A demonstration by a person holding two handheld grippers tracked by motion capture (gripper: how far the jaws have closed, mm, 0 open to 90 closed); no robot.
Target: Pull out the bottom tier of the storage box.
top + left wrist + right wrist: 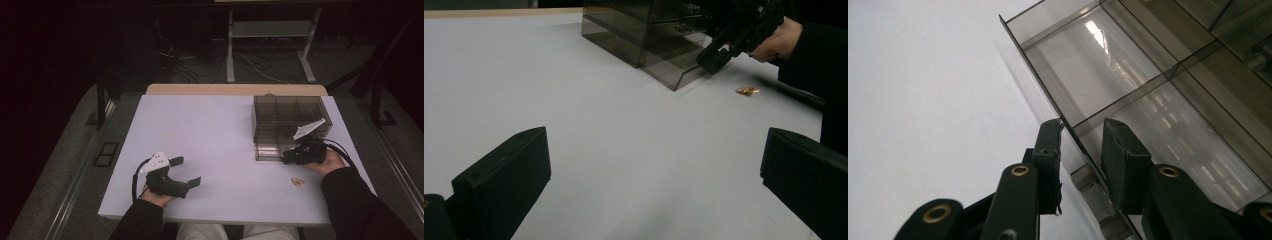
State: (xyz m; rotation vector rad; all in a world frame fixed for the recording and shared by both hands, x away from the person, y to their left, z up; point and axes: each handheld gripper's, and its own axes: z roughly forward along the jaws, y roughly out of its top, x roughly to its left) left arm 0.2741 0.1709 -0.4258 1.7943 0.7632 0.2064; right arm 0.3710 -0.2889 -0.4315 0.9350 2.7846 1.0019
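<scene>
Currently I have the right gripper (291, 156) at the near face of the smoked plastic drawer box (290, 117), which stands on the far right of the counter (210, 145). In the right gripper view its jaws straddle the front wall of the bottom drawer (1128, 95), 1 jaw outside and 1 inside; they stand close to the wall, but I cannot tell whether the pads press on it. That drawer is already pulled partway toward me, and its 2 visible compartments look empty. A small gold item (298, 182) lies on the counter just near of the box, beside my right hand, still outside the drawer. My left gripper (187, 171) rests at the near left, well apart from the box, jaws spread wide on nothing. I judge the opening step mostly done; loading the gold item and closing the drawer remain.
</scene>
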